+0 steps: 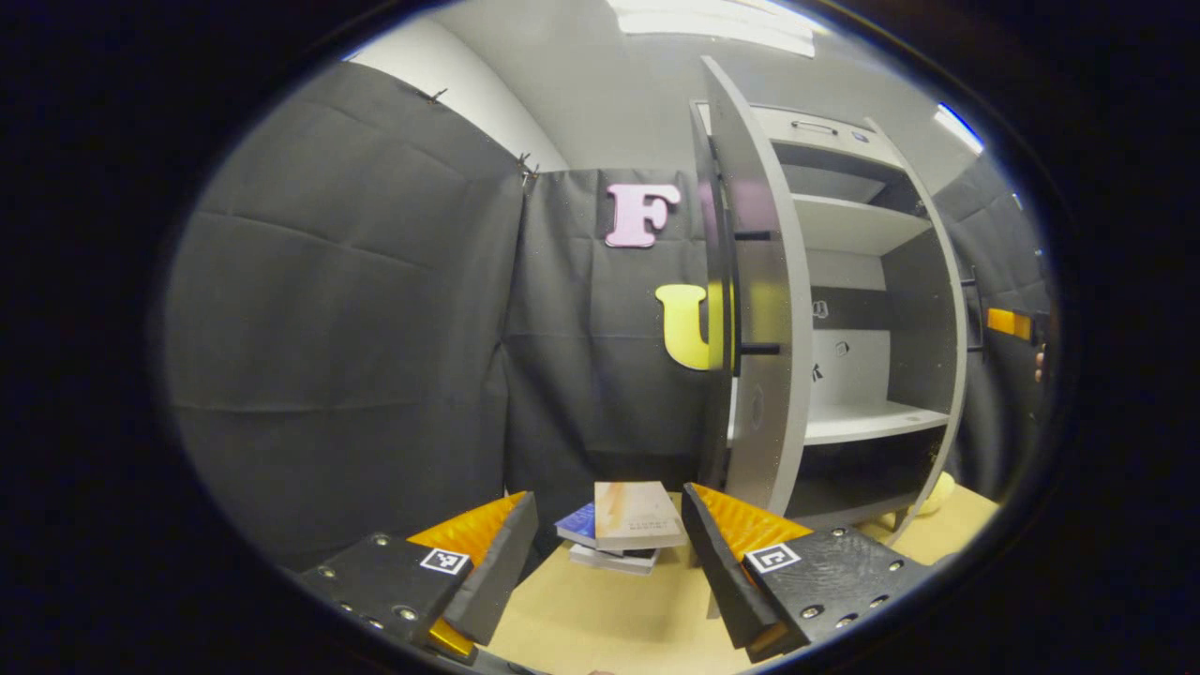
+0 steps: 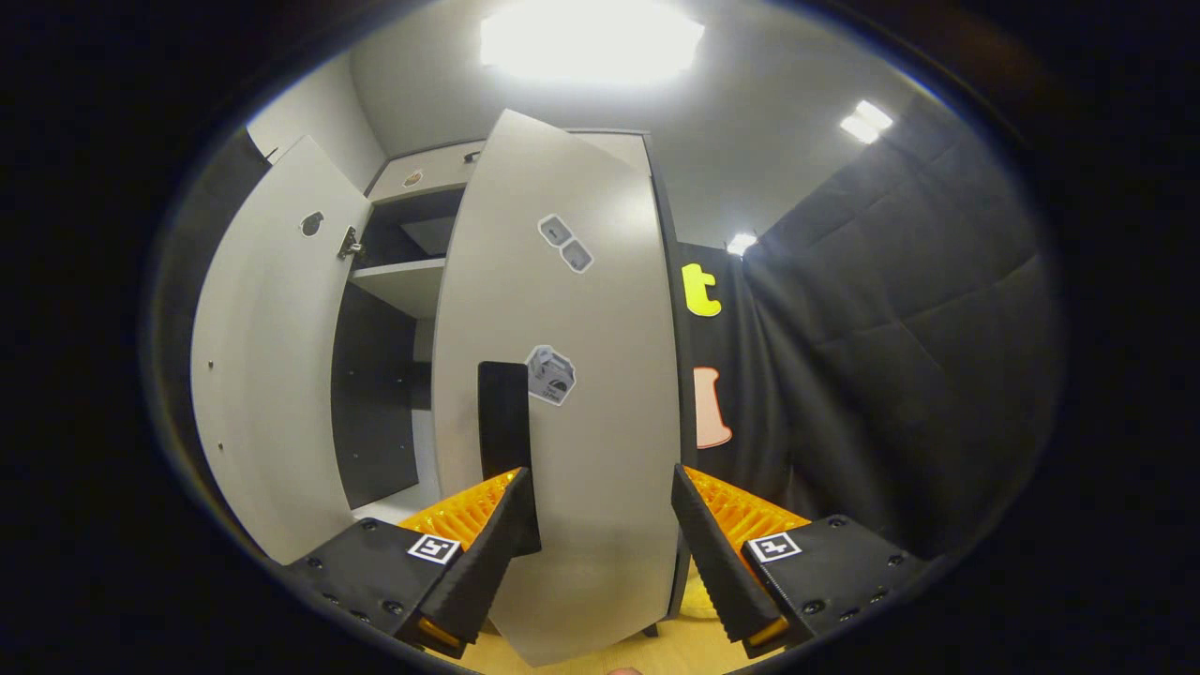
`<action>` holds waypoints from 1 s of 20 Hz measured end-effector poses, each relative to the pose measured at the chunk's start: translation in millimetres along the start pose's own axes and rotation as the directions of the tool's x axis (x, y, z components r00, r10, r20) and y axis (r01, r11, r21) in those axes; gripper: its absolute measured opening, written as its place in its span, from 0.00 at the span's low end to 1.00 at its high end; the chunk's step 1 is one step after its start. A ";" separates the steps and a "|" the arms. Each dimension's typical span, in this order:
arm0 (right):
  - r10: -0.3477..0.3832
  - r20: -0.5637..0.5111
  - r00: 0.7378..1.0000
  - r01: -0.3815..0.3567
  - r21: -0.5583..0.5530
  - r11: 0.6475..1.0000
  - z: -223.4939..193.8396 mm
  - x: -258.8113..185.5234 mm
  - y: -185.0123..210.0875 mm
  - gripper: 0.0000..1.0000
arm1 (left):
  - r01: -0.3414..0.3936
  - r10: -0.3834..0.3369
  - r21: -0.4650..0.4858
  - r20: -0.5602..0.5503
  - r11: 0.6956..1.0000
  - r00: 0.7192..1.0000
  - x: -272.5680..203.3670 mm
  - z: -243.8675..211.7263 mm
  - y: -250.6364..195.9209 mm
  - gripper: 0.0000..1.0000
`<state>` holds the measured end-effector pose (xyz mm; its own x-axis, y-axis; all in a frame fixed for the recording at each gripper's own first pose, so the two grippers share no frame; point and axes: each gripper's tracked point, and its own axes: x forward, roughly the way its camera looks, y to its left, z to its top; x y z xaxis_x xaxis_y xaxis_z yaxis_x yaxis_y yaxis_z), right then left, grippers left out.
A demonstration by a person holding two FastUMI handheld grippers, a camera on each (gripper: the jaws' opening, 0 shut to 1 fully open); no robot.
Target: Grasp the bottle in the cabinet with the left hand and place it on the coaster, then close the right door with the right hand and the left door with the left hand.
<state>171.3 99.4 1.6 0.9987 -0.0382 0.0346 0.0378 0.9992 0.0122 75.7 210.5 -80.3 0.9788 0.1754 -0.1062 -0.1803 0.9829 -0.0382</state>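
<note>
Right gripper view: right gripper spread, right door (half-shut) between fingers | left gripper spread, empty

One cabinet with two doors, three stacked books.

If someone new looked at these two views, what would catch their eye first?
Probably the pale cabinet, its shelves bare where they show. In the right gripper view, the right door looms just ahead of the open right gripper. In the left gripper view, stacked books lie on the table beyond the open left gripper.
</note>
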 end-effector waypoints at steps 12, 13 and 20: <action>0.009 -0.078 0.997 -0.009 0.003 1.000 -39.6 -38.6 -25.5 0.95 | 0.039 -0.038 -0.030 0.039 0.999 0.999 69.6 77.2 -0.6 0.91; 0.007 -0.083 0.997 -0.006 0.008 1.000 -41.2 -39.9 -29.7 0.95 | 0.037 -0.035 -0.036 0.041 0.999 0.999 74.8 83.3 -0.1 0.91; -0.046 -0.071 0.996 0.047 0.014 0.999 -35.9 -47.8 -76.1 0.95 | 0.038 -0.032 -0.080 0.069 0.996 0.997 91.5 110.6 -21.6 0.90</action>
<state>122.0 25.6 -36.8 0.9958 -0.0832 -0.0372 0.0842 0.9961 0.0279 180.0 211.6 20.7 0.9884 0.1473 -0.0363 -0.1507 0.9810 -0.1219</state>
